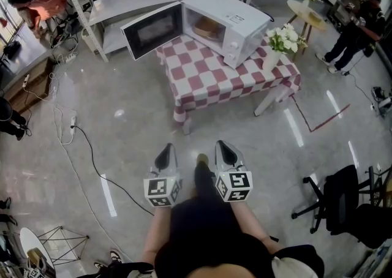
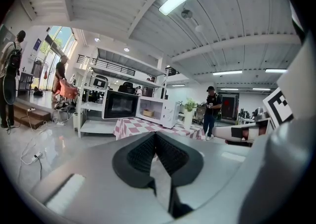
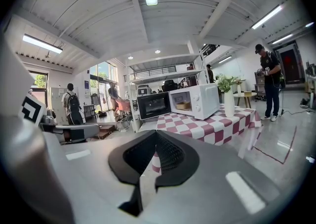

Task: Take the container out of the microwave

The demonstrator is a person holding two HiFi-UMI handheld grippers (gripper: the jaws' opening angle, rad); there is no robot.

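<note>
Holding left tongs and right tongs side by side over the floor, well short of the microwave, each pair pressed together on nothing. Looking past them at the checkered table bearing the microwave, its door hanging open leftward, the container sitting inside the microwave, a vase of flowers standing just right of it.

Container half hidden inside microwave, office chair cut by right edge
</note>
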